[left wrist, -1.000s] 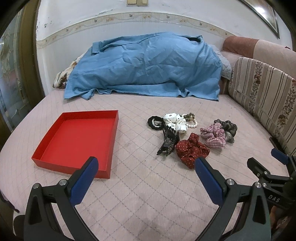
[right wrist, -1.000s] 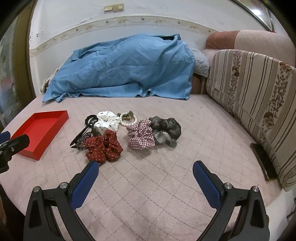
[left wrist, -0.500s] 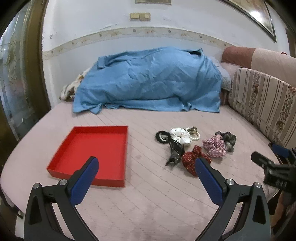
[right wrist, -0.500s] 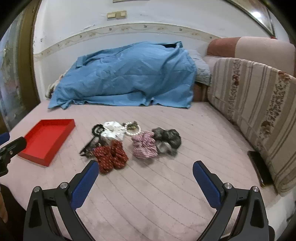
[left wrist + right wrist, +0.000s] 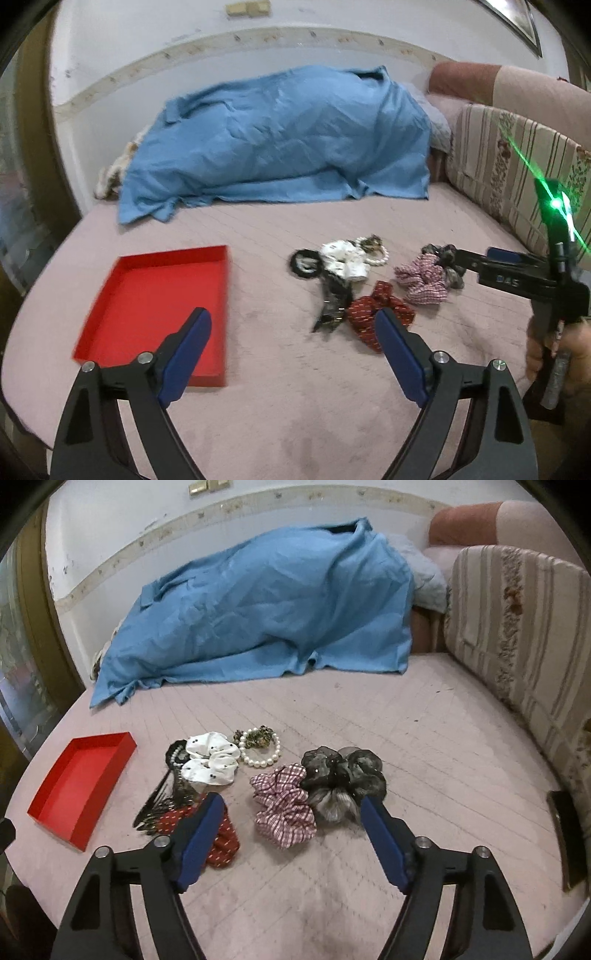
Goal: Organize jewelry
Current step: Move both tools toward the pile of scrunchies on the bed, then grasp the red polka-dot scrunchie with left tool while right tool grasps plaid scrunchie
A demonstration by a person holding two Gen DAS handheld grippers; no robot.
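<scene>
The right gripper [image 5: 288, 830] has come in closer over the hair accessories, its jaws wide apart and holding nothing, bracketing the pink checked scrunchie [image 5: 286, 805]; the left gripper [image 5: 291, 354], likewise wide open and empty, hangs nearer the red tray [image 5: 155, 295], left of the pile.

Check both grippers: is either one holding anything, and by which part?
Nothing is held. The left gripper and right gripper both have their jaws wide apart above the bed, with the hair ties untouched.
</scene>
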